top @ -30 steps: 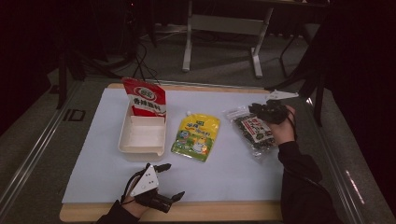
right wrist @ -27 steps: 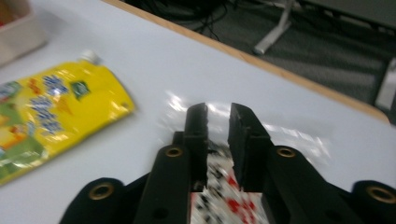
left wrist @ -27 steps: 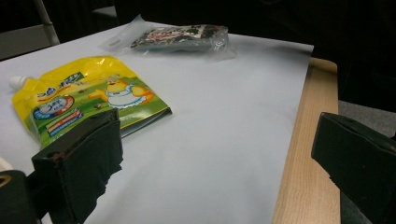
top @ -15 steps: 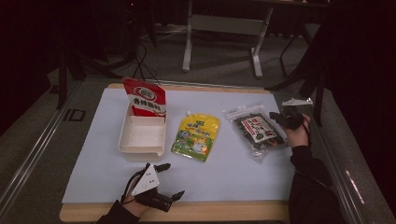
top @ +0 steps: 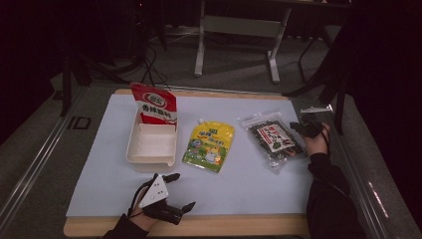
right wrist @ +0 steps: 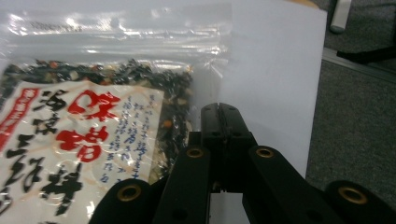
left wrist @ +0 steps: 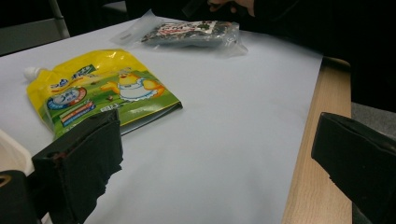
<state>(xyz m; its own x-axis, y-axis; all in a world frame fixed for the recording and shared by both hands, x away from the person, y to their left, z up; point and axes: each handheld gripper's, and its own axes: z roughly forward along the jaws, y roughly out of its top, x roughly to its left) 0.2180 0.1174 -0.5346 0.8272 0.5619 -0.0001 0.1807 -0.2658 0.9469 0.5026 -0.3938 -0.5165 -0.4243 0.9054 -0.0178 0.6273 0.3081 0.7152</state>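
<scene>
One snack pouch boxed, two still out on the white surface (top: 259, 194).
High view: red pouch (top: 155, 104) stands in the cream tray (top: 149, 152); left gripper (top: 174, 196) released. Right gripper view: right gripper (right wrist: 219, 112) clenched beside the clear seaweed bag (right wrist: 93, 121), apparently pinching its edge.

Open white mat (top: 259, 184) runs along the table's (top: 209, 226) near edge, broken only by the left gripper (top: 174, 191) with its jaws spread wide near the near-left corner. Across the middle, three obstacles stand in a row: a white tray (top: 152, 144) with a red snack bag (top: 155, 104) upright at its far end, a yellow spout pouch (top: 209, 146) lying flat, and a clear seaweed packet (top: 273, 140) by the right edge. Narrow lanes separate them. The right gripper (right wrist: 219, 114), jaws closed together, sits at the packet's right edge.
</scene>
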